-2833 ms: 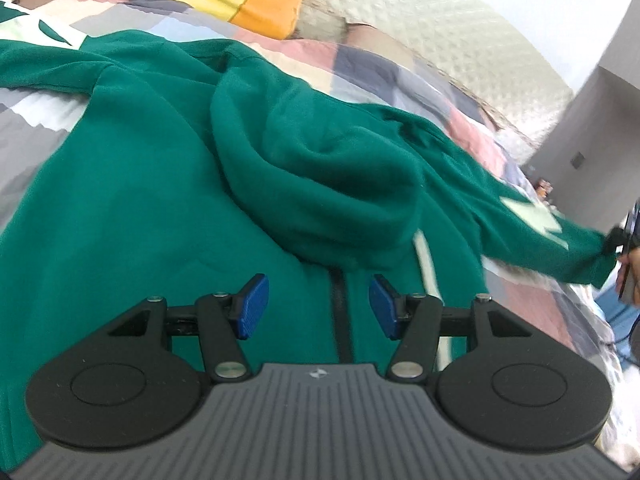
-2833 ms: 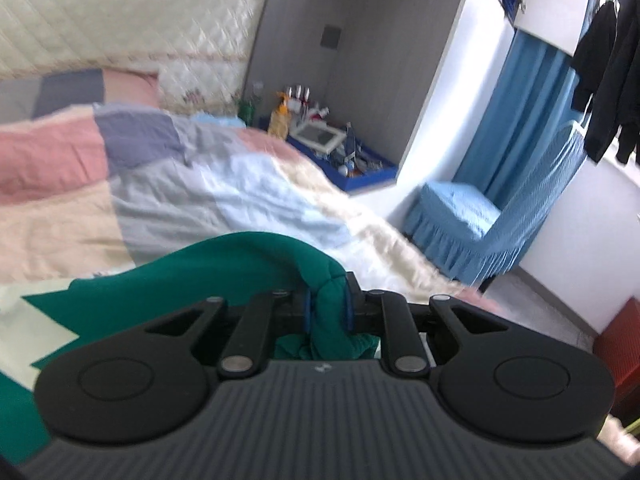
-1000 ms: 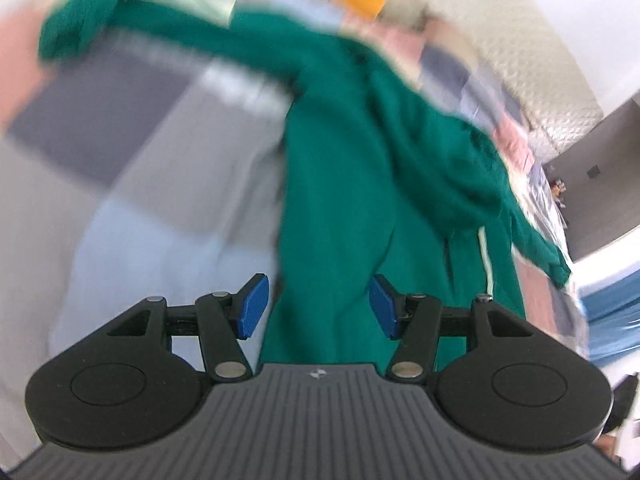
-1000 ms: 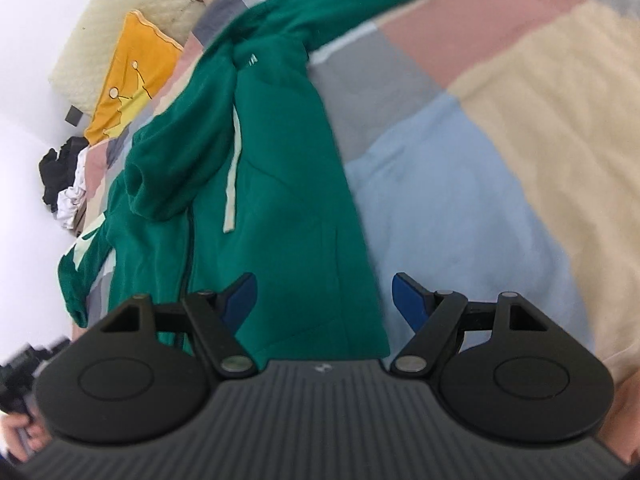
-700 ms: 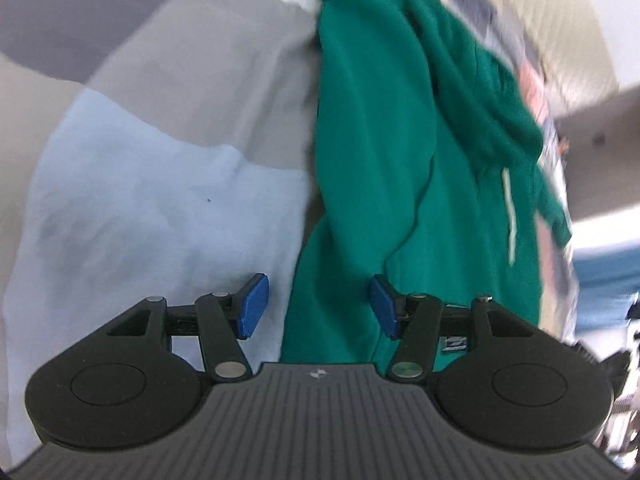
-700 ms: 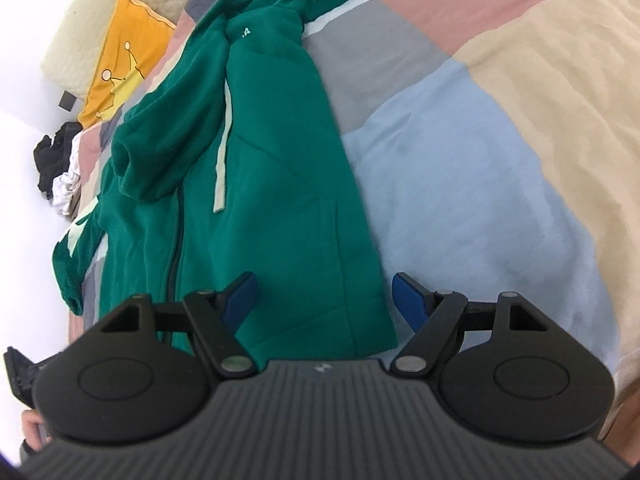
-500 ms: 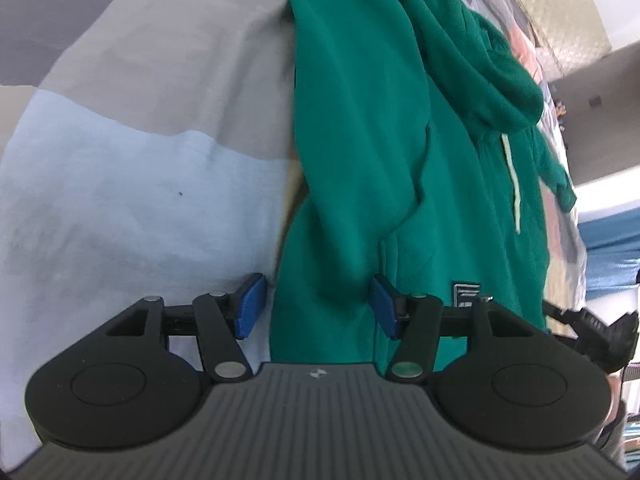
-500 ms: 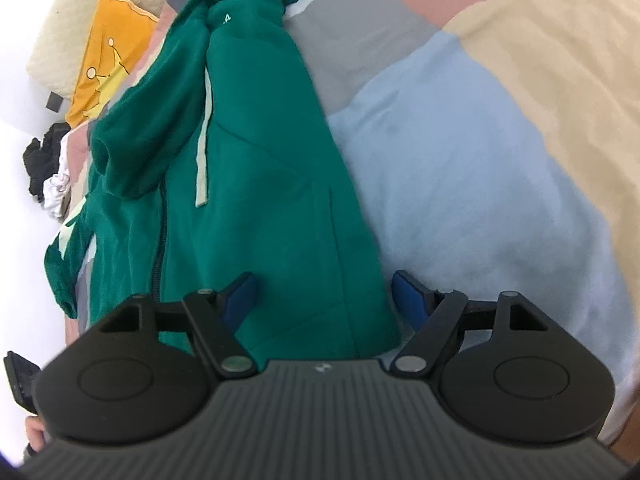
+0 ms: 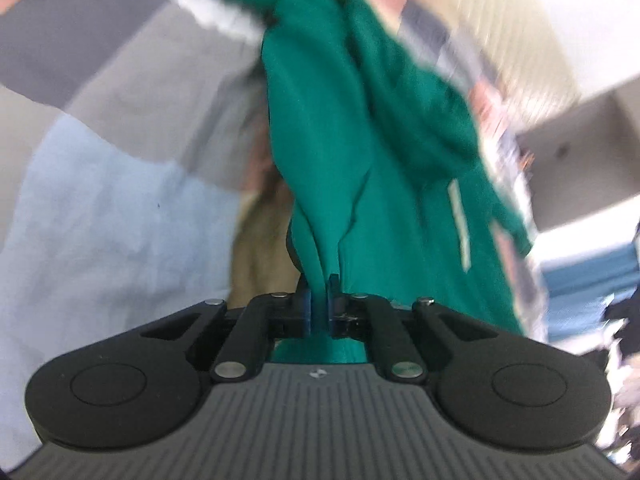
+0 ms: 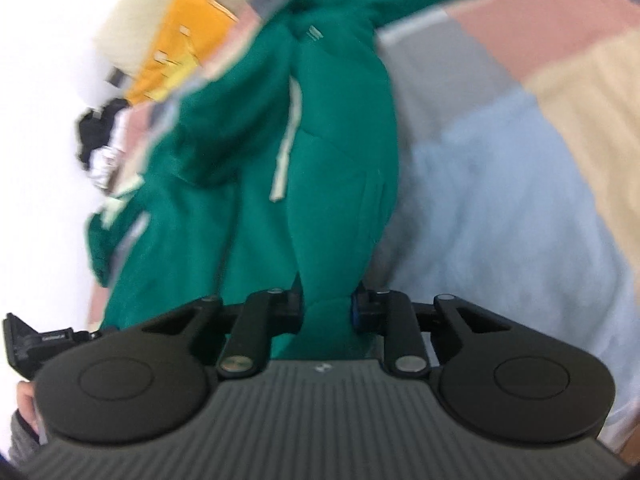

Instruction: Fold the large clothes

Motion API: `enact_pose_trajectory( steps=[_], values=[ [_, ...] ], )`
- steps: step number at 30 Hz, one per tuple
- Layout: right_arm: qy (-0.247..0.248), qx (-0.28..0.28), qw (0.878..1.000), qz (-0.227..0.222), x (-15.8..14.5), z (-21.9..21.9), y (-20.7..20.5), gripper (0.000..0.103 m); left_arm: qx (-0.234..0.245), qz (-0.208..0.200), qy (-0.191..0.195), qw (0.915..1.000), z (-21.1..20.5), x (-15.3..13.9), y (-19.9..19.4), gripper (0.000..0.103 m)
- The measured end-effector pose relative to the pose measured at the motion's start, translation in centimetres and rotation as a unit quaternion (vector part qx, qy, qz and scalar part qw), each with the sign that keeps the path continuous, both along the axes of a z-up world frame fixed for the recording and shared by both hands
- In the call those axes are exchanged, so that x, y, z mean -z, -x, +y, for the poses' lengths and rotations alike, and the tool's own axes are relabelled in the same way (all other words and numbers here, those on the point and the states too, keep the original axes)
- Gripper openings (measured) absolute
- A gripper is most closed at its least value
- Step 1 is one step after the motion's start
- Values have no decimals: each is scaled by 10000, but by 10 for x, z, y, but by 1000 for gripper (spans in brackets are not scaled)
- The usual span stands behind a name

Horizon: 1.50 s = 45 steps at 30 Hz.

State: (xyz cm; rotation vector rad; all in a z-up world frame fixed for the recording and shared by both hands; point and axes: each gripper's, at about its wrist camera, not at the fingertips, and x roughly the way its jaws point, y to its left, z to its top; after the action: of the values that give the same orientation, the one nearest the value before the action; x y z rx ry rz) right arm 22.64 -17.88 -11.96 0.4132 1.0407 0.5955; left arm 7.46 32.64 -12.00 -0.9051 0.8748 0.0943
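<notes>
A green hooded sweatshirt (image 9: 360,128) with a pale drawstring (image 9: 458,220) lies stretched over the patchwork bed cover (image 9: 100,208). My left gripper (image 9: 318,306) is shut on the sweatshirt's bottom hem at its left corner, and the cloth rises taut from it. In the right wrist view the same sweatshirt (image 10: 332,152) runs away from me, and my right gripper (image 10: 326,306) is shut on a bunch of hem at the right corner. Both views are blurred by motion. The left gripper (image 10: 32,340) shows at the right wrist view's lower left edge.
An orange pillow (image 10: 180,40) lies at the head of the bed by the quilted headboard (image 9: 492,28). A dark and white heap of clothes (image 10: 100,136) lies beside the pillow. A grey cabinet (image 9: 580,140) and a blue curtain (image 9: 584,288) stand beyond the bed.
Both grippers were open over the hem half a second ago; now both have shut on it and lifted the hem off the bed. Earlier the right gripper let go of a sleeve.
</notes>
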Motion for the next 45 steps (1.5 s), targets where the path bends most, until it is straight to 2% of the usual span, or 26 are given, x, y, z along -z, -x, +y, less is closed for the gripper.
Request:
enact_pose_trajectory(
  steps=[5, 8, 10, 13, 15, 18, 20, 23, 26, 28, 29, 30, 32, 37, 45],
  values=[
    [60, -158, 9994, -318, -39, -1, 15, 20, -426, -300, 107, 9986, 5, -38, 36, 7],
    [291, -301, 9986, -331, -48, 1, 23, 20, -502, -72, 59, 9987, 0, -37, 46, 6],
    [517, -321, 9979, -206, -40, 3, 22, 20, -496, 213, -27, 9985, -7, -27, 47, 6],
    [973, -329, 9947, 95, -12, 7, 23, 20, -438, 752, -117, 9961, -14, -4, 43, 7],
    [1099, -258, 9930, 361, 8, 8, 21, 20, -403, 1062, -153, 9934, -16, 6, 35, 7],
    [1183, -191, 9919, 421, 21, 10, 19, 20, -331, 1294, -294, 9906, -16, 7, 27, 7],
    [1212, -176, 9917, 393, 21, 11, 20, 21, -344, 1476, -369, 9878, -17, 6, 24, 8],
    [1152, -148, 9924, 395, 18, 10, 20, 23, -246, 1531, -656, 9857, -26, -1, 18, 10],
    [1131, -198, 9930, 293, 12, 8, 23, 28, -90, 1256, -763, 9891, -36, -12, 11, 14],
    [1104, -194, 9935, 190, 3, 9, 28, 37, -68, 1261, -1008, 9869, -43, -22, 10, 27],
    [1122, -191, 9934, 145, 0, 8, 29, 46, -64, 1251, -1124, 9857, -47, -28, 10, 40],
    [1112, -200, 9936, 67, -5, 8, 31, 57, -67, 1208, -1230, 9850, -51, -34, 10, 46],
    [1031, -226, 9944, -85, -15, 7, 35, 67, -29, 1160, -1456, 9825, -60, -47, 9, 48],
    [854, -236, 9952, -413, -37, 4, 40, 68, 130, 766, -2024, 9762, -93, -85, 3, 49],
    [795, -122, 9859, -1470, -79, 7, 49, 67, 300, -246, -2683, 9626, -151, -141, -9, 49]
  ],
)
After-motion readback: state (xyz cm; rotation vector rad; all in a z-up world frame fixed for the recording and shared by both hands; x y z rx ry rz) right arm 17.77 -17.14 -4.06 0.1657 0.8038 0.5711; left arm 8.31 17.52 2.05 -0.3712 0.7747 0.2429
